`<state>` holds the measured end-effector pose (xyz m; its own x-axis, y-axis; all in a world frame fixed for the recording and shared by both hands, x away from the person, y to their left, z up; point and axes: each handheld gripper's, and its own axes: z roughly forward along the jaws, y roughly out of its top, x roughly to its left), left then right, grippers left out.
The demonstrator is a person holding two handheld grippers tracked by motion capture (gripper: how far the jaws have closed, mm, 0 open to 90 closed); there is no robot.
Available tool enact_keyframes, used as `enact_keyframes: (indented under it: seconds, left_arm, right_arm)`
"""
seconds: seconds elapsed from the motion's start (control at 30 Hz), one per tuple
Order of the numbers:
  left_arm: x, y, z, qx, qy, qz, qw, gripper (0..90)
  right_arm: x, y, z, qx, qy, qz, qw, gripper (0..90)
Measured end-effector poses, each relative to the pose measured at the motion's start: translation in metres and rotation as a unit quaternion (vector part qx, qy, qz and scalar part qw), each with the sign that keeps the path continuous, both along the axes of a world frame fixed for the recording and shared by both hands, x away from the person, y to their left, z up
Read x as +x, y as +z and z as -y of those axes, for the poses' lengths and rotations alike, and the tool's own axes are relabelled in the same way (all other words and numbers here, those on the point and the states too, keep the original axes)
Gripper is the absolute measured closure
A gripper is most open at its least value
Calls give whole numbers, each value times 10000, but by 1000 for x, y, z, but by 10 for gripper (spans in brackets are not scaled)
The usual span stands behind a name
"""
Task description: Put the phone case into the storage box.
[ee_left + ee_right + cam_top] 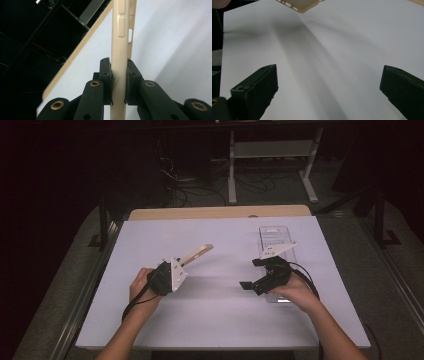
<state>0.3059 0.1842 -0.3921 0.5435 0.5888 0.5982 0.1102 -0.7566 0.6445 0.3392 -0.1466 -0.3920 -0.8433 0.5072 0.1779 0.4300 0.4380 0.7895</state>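
Note:
A beige phone case sticks out up and to the right, held above the white table, with my left gripper shut on its lower end. In the left gripper view the case stands edge-on, and the pads of the left gripper press it from both sides. My right gripper hovers right of centre, turned toward the left, its jaws wide apart with nothing between them. The right gripper view has those jaws over bare white surface, and a corner of the case at the top edge.
A clear plastic box lies on the white sheet just behind and under my right hand. The wooden table edge runs along the back. Dark floor, cables and a white frame lie beyond.

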Motion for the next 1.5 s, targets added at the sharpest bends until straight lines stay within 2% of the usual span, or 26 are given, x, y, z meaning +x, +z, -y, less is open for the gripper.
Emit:
enact_keyframes:
  seconds: [0.17,0.23,0.33,0.37,0.5,0.57,0.63,0.77,0.83,0.9,1.0,1.13,1.2,1.3,1.37,1.5]
  left_arm:
    - [3,1,-2,-319,26,-261,9991,791]
    - [4,1,-3,-360,42,-336,9988,791]
    - [6,2,-4,-546,28,-483,9973,791]
    - [7,2,-4,-693,36,-550,9961,790]
    - [10,5,-8,-846,80,-834,9929,790]
    - [11,5,-9,-998,103,-904,9908,791]
    - [12,6,-10,-1008,141,-907,9907,791]
    - [13,7,-10,-1226,143,-992,9874,791]
    - [14,7,-10,-1378,153,-1011,9852,790]
    - [15,7,-10,-1582,170,-1070,9814,791]
    - [18,8,-12,-1881,194,-1245,9740,790]
    - [19,8,-13,-1924,244,-1317,9721,790]
    - [19,9,-12,-1904,253,-1324,9724,791]
    - [18,9,-11,-1974,295,-1329,9708,790]
    - [17,10,-11,-1975,284,-1308,9711,790]
    - [16,10,-12,-1968,325,-1297,9713,790]
  right_arm:
    - [0,0,0,-13,-5,8,10000,12]
    - [0,0,0,-7,-6,6,10000,12]
    - [0,0,0,-4,-3,5,10000,12]
    - [0,0,0,-3,-1,9,10000,12]
    - [0,0,0,11,-14,-9,10000,12]
    - [0,0,0,0,-15,-6,10000,12]
    - [0,0,0,1,-15,-2,10000,12]
    - [1,0,0,18,-11,-18,10000,12]
    - [1,0,0,38,-18,-28,10000,12]
    - [1,0,0,40,-27,-32,10000,12]
    - [2,0,1,52,-47,-72,9999,12]
    - [3,0,2,142,-92,-162,9997,12]
    - [4,1,1,81,-68,-171,9998,11]
    - [4,3,-2,-43,-82,-157,9998,11]
    - [4,5,-4,-183,-94,-134,9997,0]
    - [7,10,-9,-258,-141,-149,9995,0]
